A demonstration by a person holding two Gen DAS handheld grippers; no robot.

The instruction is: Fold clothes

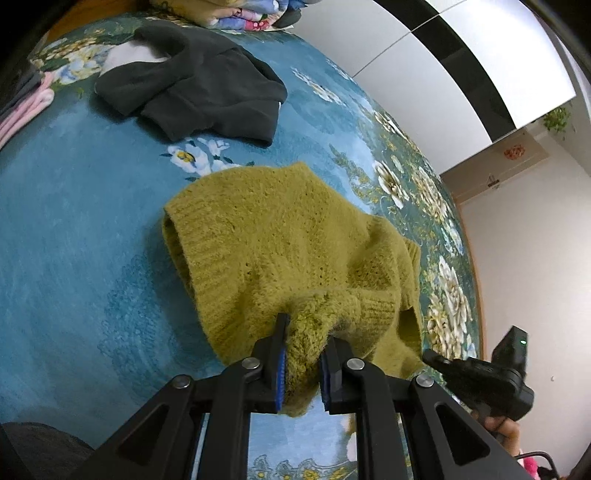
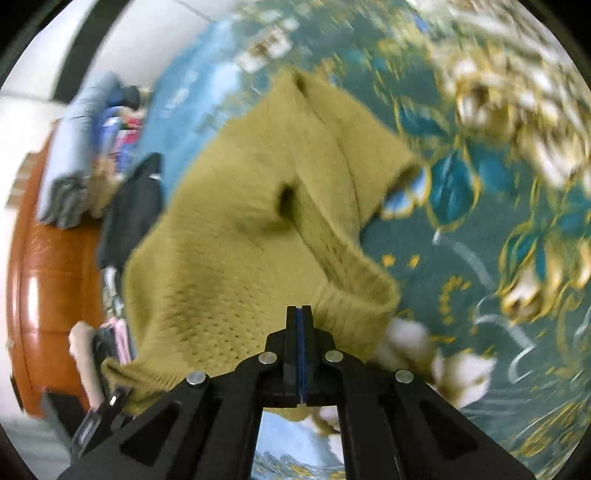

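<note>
Sweater (image 1: 280,251): on the bedspread (image 1: 74,240), directly ahead of my left gripper (image 1: 301,354), one bunched end between its fingers. Dark garment (image 1: 195,96): on the bedspread beyond the sweater, ahead and left. Folded pile (image 1: 236,14): farther behind that, at the far edge. My right gripper (image 2: 300,332): at the sweater's near edge; sweater runs ahead and left of it, bare bedspread to its right, left gripper at its lower left.

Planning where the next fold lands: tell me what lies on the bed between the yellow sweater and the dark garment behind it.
In the left wrist view, only bare blue bedspread with a printed white flower separates the yellow sweater from the dark garment.
</note>
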